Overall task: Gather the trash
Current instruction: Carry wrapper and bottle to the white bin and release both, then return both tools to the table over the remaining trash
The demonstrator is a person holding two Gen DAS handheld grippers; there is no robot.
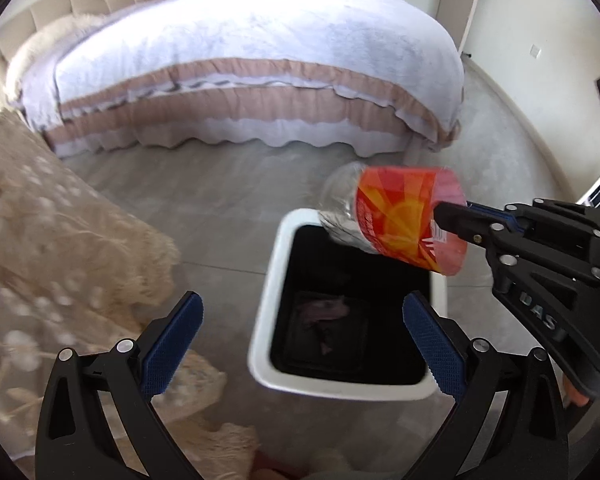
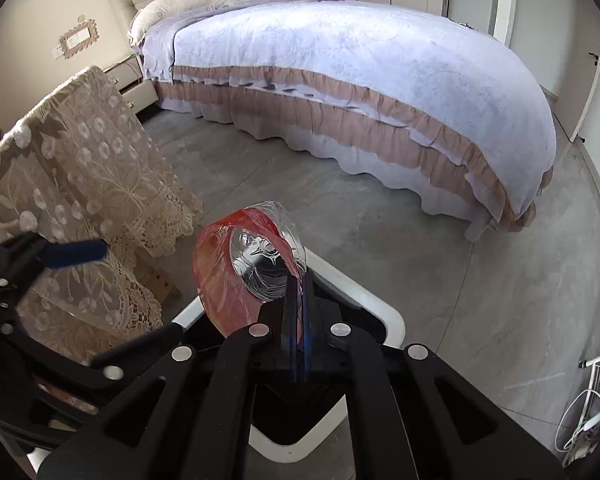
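A crushed clear plastic bottle (image 1: 396, 216) with a red-and-orange label hangs tilted over the open mouth of the white trash bin (image 1: 266, 280), pinched by its label edge between the closed fingers of the right gripper (image 1: 446, 216). The left gripper (image 1: 300, 344) hovers beside it over the bin, its blue-padded fingers (image 1: 172, 344) spread wide with nothing between them. The bin stands on the grey floor (image 1: 228, 188) between a lace-covered desk (image 1: 56, 232) and the bed (image 1: 240, 68).

Left gripper (image 1: 302, 344) jaws spread wide, nothing between, above white bin (image 1: 260, 320). Right gripper (image 1: 446, 214) clamped on rim of clear bottle (image 1: 396, 220) with orange-red label, tilted over bin's far edge. Bed (image 1: 240, 80) behind.
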